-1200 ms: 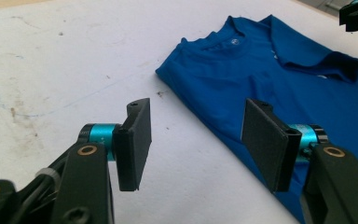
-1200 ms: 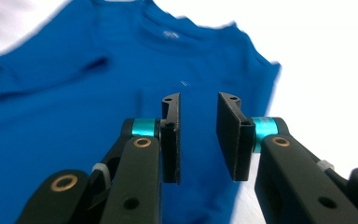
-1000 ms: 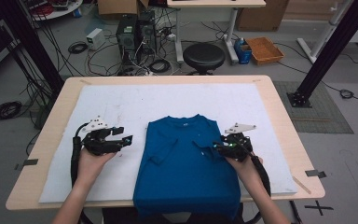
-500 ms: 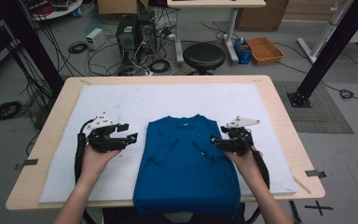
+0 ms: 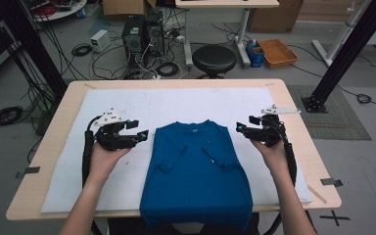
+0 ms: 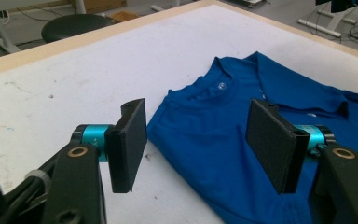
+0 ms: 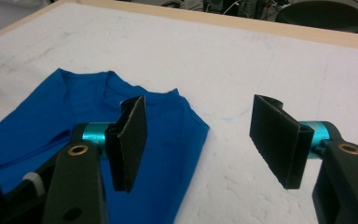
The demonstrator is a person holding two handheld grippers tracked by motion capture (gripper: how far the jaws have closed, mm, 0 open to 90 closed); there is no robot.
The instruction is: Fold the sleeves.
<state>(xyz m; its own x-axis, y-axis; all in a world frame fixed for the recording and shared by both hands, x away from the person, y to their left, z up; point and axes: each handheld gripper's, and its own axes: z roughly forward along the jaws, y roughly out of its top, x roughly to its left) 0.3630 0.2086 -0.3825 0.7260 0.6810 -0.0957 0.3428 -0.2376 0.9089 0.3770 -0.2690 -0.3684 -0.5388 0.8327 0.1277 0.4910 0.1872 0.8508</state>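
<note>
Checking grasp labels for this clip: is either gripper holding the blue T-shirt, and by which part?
Nothing is held. The left gripper and right gripper stand open, clear of the T-shirt, which lies folded on the table.

Nothing here you can actually read, honestly. The blue t-shirt (image 6: 223,140) has a tiny round white tag inside the collar (image 6: 221,86), but whatever's printed on it is too small to make out in the left gripper view. Same with the pale marks on the shirt's front (image 5: 206,146) from the high view, just specks, no letters or numbers.
</note>
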